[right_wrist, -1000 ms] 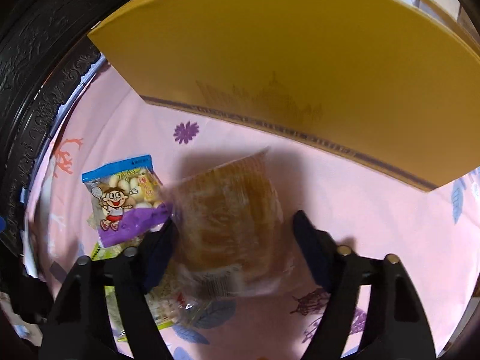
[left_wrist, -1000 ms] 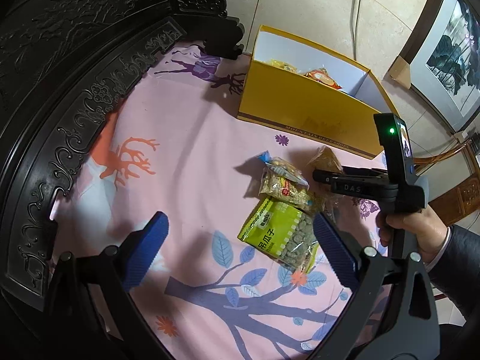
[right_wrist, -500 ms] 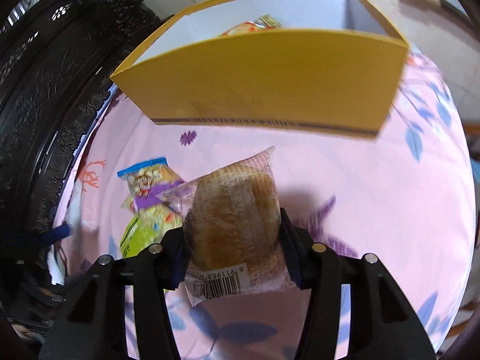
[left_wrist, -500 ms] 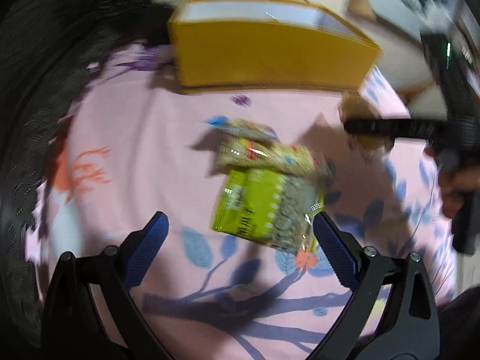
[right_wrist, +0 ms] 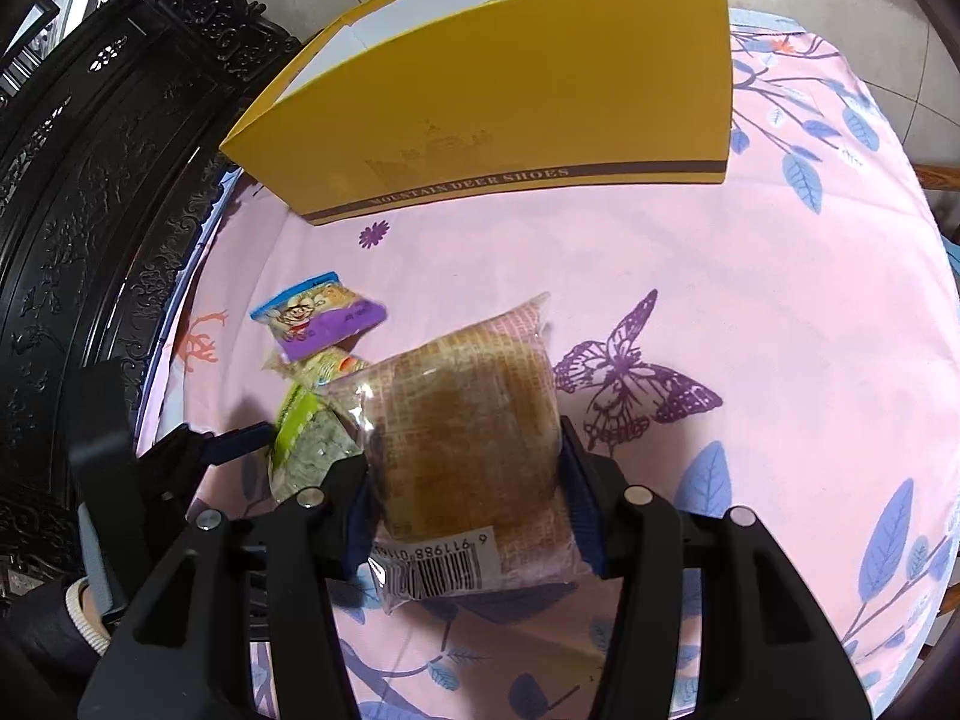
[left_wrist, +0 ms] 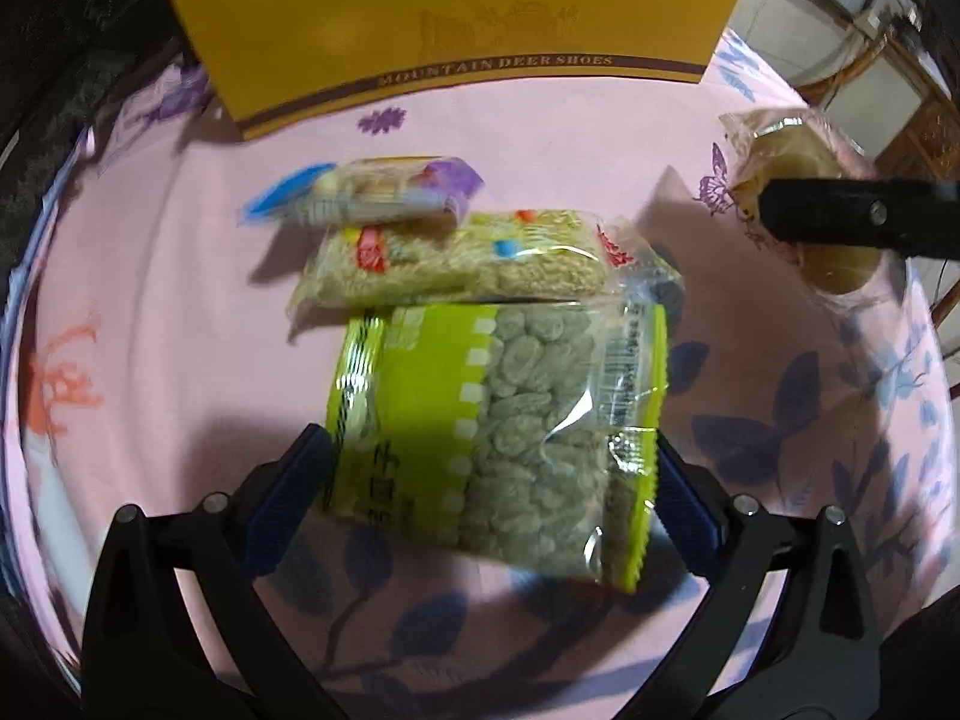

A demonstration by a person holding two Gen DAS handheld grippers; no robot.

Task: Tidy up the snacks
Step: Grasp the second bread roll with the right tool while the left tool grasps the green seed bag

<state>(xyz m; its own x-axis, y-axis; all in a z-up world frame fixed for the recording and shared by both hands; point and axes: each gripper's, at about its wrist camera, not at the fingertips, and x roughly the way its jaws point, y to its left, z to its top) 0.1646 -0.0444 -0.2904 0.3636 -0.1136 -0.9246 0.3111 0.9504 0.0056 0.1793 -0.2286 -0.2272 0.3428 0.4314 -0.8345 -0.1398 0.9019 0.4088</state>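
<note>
A wrapped brown cake (right_wrist: 465,450) is clamped by the right gripper (right_wrist: 465,480) above a pink leaf-printed tablecloth (right_wrist: 780,300). A green snack bag (left_wrist: 498,420) is straddled by the open left gripper (left_wrist: 492,492), near a yellow box (right_wrist: 510,108) at the far edge.

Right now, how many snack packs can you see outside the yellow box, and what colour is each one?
Green pack: 1
Blue and purple pack: 1
Clear pack of beige crisped bars: 1
Clear pack with a brown bun, held in the right gripper: 1
Total: 4 snack packs outside the yellow box
</note>
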